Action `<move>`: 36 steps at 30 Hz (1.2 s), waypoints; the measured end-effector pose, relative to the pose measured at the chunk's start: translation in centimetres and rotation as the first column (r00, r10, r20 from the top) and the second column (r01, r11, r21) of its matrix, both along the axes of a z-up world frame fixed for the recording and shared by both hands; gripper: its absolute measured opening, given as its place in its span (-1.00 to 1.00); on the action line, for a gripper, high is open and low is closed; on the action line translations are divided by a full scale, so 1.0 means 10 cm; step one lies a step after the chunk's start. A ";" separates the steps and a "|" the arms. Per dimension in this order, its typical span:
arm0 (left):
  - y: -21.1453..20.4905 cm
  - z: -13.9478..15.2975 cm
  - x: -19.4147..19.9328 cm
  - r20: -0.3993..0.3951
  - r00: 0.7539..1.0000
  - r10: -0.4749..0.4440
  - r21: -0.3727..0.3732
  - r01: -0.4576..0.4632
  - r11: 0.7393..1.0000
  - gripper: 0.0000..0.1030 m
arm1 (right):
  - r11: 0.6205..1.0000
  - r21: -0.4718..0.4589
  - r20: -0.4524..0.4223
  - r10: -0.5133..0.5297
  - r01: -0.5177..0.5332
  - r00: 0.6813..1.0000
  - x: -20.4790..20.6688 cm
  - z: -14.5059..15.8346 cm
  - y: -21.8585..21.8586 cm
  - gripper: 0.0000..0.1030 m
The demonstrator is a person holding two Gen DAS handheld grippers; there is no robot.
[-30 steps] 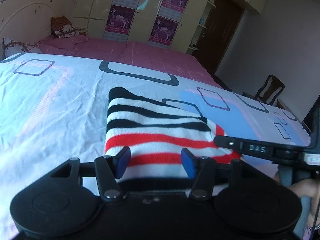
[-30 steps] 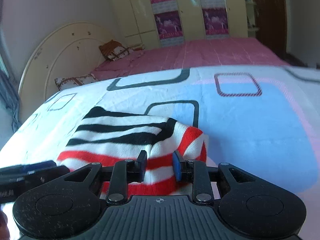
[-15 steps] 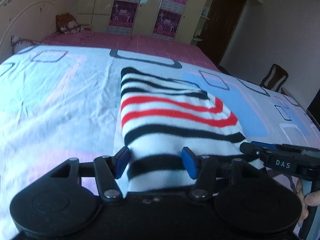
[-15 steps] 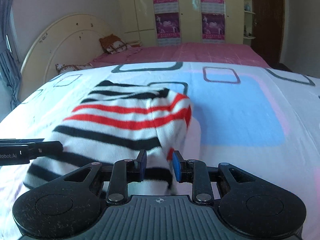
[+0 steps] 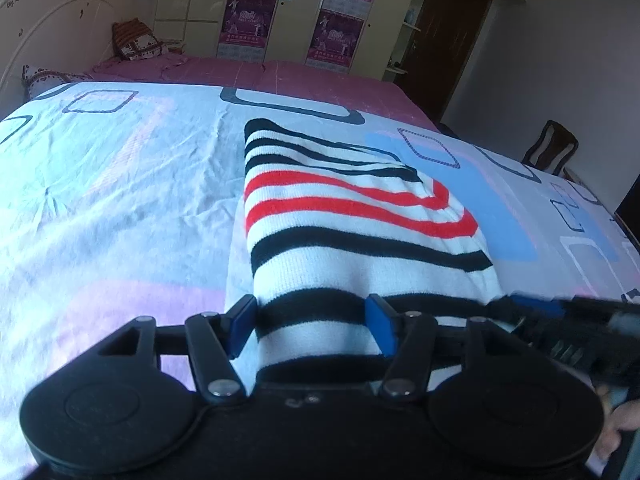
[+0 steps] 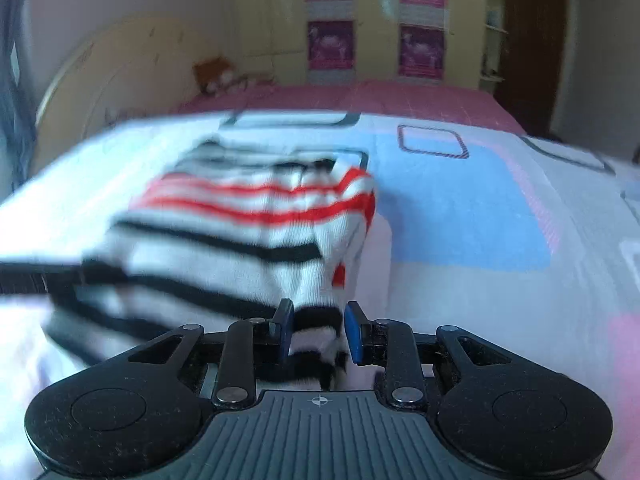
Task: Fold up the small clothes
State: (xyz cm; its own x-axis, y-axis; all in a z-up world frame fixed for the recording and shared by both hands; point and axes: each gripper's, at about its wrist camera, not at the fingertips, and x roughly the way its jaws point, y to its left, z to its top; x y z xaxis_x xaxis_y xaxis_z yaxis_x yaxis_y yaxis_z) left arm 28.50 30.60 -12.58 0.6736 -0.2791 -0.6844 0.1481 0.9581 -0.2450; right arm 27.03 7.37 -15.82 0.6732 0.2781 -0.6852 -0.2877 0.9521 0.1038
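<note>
A small white knit garment with black and red stripes [image 5: 352, 224] lies folded on the bed. In the left wrist view its near edge runs between the blue pads of my left gripper [image 5: 312, 328], whose jaws stand wide apart around the cloth. In the right wrist view the garment [image 6: 248, 232] is blurred; its near right corner sits between the pads of my right gripper [image 6: 318, 332], which stand narrowly apart on the fabric. The right gripper also shows at the right edge of the left wrist view [image 5: 568, 320].
The bed has a white sheet [image 5: 120, 208] with blue and pink squares and a pink cover [image 5: 280, 76] behind. Pillows [image 5: 136, 40] lie at the headboard. A wooden chair [image 5: 552, 152] stands at the right. Wardrobes with posters [image 6: 420, 52] line the far wall.
Both grippers have drawn back toward me and risen, so more of the garment's black-striped near end shows. The right wrist view is now blurred by motion.
</note>
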 end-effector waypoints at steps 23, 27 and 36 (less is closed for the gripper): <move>-0.47 0.25 -0.53 0.005 0.996 0.092 0.115 -0.092 0.989 1.00 | 0.992 0.118 0.024 -0.035 0.032 0.999 -0.44 0.34 -0.28 0.39; -0.57 0.48 -0.86 0.020 0.990 0.143 0.147 -0.144 0.979 1.00 | 0.987 0.161 0.051 -0.020 0.012 0.999 -0.78 0.53 -0.44 0.40; -0.92 1.17 -2.02 0.167 0.983 0.079 0.264 -0.122 0.957 1.00 | 0.979 0.178 0.125 0.080 -0.101 0.989 -1.85 0.99 -0.73 0.40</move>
State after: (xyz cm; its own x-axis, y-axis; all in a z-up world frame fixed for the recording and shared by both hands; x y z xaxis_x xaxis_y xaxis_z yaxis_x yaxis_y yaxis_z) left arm 8.29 21.45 -0.88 0.7912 -0.0221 -0.6111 0.0625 0.9970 0.0448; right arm 8.51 0.10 -5.90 0.7117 0.4549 -0.5353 -0.3922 0.8895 0.2345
